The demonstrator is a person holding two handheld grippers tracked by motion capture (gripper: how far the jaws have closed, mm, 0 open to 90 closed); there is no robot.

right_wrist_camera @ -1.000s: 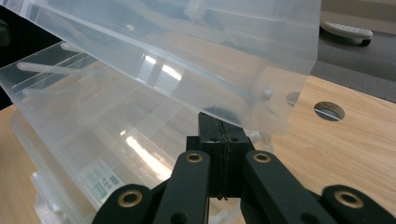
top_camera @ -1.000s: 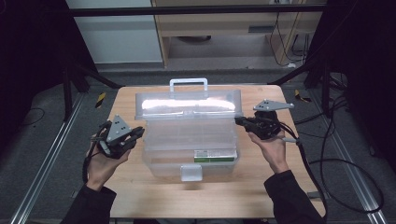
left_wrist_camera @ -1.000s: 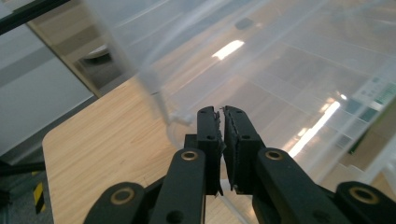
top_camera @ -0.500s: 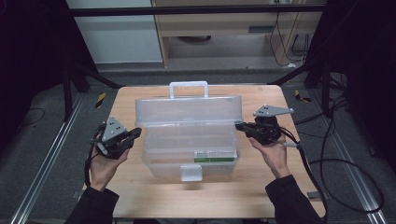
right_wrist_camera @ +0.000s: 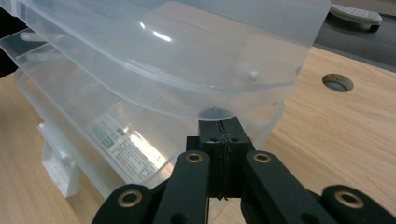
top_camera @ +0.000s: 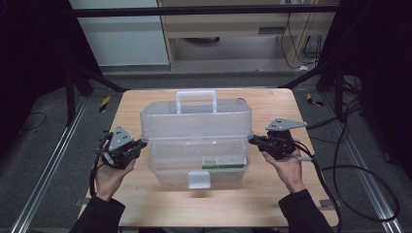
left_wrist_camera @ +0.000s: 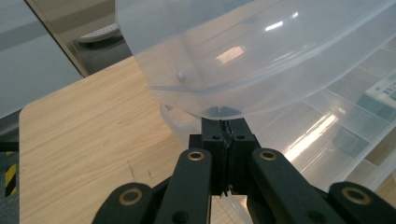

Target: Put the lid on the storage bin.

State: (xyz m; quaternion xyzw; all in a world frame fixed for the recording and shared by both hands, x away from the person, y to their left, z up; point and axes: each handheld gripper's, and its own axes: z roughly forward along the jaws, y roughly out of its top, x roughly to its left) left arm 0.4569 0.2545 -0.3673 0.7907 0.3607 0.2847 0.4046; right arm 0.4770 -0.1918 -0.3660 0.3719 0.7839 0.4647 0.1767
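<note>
Left hand [top_camera: 109,177]: comes in from the bottom left of the high view and carries the left gripper [top_camera: 139,143], which points inward at the box's left end.
Left gripper jaws: pressed together, pad against pad, in the left gripper view [left_wrist_camera: 227,126]; their tips sit right under the lid's rounded lower edge and look to touch it, though whether a thin rim is pinched between them cannot be told.
Right hand [top_camera: 287,167]: comes in from the bottom right, carrying the right gripper [top_camera: 252,141], which points inward at the box's right end.
Right gripper jaws: closed tight in the right gripper view [right_wrist_camera: 219,128], tips directly beneath the lid's lower edge, just as on the other side.
Storage box [top_camera: 194,160]: a clear plastic box with compartments, standing in the middle of the table between the two grippers, front towards the person.
Latch [top_camera: 198,179]: a white tab hanging at the middle of the front wall.
Label [top_camera: 222,164]: a green and white sticker seen through the front wall, right of the latch.
Lid [top_camera: 194,121]: clear, domed, tilted up and back above the base, open at the front.
Handle [top_camera: 196,99]: a white loop standing on the lid's far edge.
Table [top_camera: 272,104]: light wood, with a round cable hole [right_wrist_camera: 337,82] beyond the box's right end.
</note>
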